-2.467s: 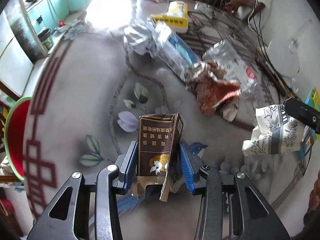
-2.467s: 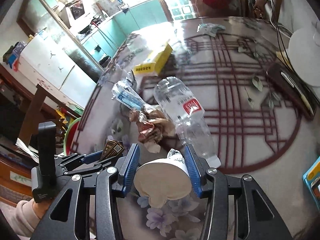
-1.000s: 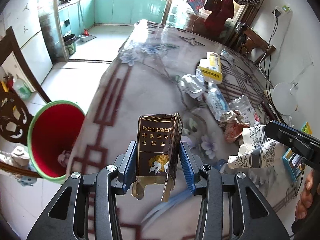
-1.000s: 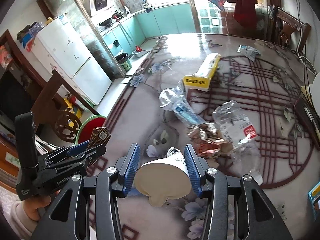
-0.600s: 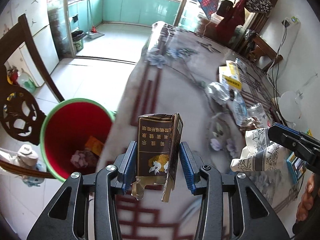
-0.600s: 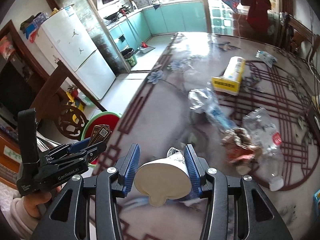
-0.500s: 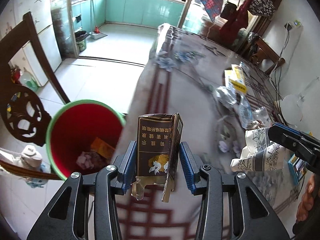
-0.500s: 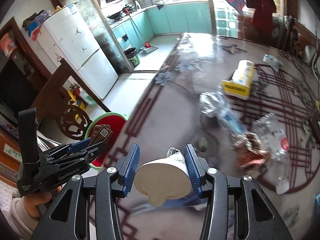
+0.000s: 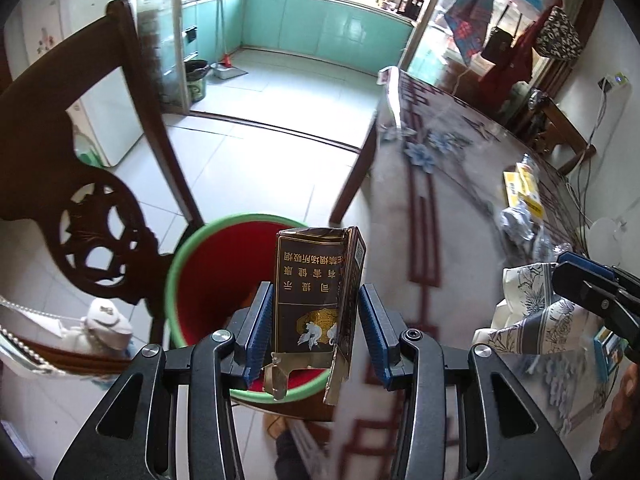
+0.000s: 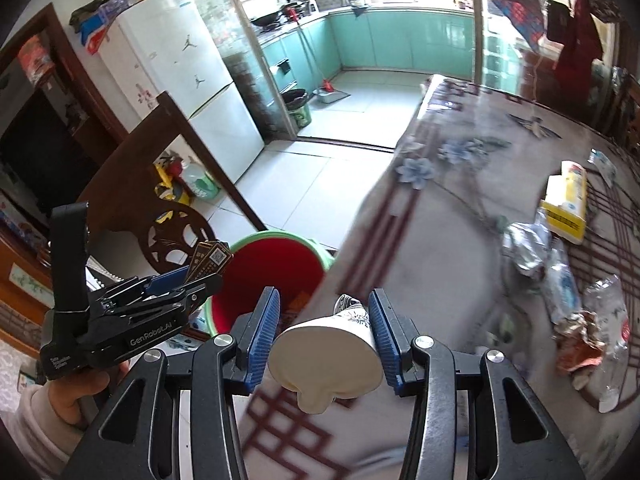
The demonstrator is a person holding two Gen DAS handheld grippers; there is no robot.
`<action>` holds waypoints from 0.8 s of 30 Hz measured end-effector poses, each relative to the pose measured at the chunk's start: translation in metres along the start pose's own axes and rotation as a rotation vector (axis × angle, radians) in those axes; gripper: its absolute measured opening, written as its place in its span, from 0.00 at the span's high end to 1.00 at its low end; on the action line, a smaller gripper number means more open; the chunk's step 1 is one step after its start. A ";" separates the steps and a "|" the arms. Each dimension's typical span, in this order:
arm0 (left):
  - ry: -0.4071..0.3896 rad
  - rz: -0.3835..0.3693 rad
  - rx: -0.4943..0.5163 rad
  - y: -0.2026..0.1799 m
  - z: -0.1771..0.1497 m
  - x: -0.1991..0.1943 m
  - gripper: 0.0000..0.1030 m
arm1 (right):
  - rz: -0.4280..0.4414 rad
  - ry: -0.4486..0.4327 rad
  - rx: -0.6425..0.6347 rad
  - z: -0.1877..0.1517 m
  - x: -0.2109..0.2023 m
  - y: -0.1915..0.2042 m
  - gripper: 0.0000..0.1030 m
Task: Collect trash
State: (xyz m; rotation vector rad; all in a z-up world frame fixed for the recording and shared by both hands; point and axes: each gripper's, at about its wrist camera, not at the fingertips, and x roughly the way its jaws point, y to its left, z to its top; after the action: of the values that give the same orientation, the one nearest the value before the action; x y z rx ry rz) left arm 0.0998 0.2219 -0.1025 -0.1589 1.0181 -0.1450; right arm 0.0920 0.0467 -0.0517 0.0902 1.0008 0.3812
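My left gripper (image 9: pixel 316 326) is shut on a torn dark brown cigarette pack (image 9: pixel 316 292) with gold print, held upright over the red bin with a green rim (image 9: pixel 208 276) that stands on the floor beside the table. In the right wrist view that left gripper (image 10: pixel 200 276) and its pack (image 10: pixel 208 260) hang at the bin's (image 10: pixel 276 264) left rim. My right gripper (image 10: pixel 324 330) is shut on a crushed white paper cup (image 10: pixel 326 354) with a blue floral print, above the table's edge just right of the bin. The cup (image 9: pixel 532 312) also shows at the right of the left wrist view.
A dark carved wooden chair (image 9: pixel 68 184) stands left of the bin. On the patterned table (image 10: pixel 440 232) lie a yellow box (image 10: pixel 566 204), crumpled foil (image 10: pixel 526 248), plastic wrappers (image 10: pixel 564 280) and a crushed clear bottle (image 10: pixel 608 320). A white fridge (image 10: pixel 188 92) stands behind; tiled floor lies beyond.
Both grippers have swung left off the table toward the bin, each keeping its load. The bin now lies right under the cigarette pack, and the trash on the table has slid to the right.
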 end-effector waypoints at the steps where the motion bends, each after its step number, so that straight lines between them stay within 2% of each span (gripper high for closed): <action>1: -0.005 0.013 0.001 0.005 0.000 -0.001 0.60 | 0.003 0.002 -0.005 0.001 0.003 0.006 0.57; 4: -0.019 0.055 0.008 0.019 -0.001 -0.003 0.60 | 0.010 0.011 -0.018 0.004 0.011 0.020 0.57; 13: 0.026 0.061 -0.080 0.061 -0.004 0.012 0.61 | 0.035 0.053 -0.055 0.011 0.043 0.052 0.57; 24: 0.049 0.073 -0.097 0.079 -0.003 0.019 0.60 | 0.059 0.074 -0.047 0.013 0.065 0.066 0.57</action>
State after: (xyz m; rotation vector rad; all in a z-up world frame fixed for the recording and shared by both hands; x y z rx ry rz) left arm 0.1109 0.2954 -0.1355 -0.2066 1.0794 -0.0330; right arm 0.1160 0.1321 -0.0803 0.0640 1.0631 0.4644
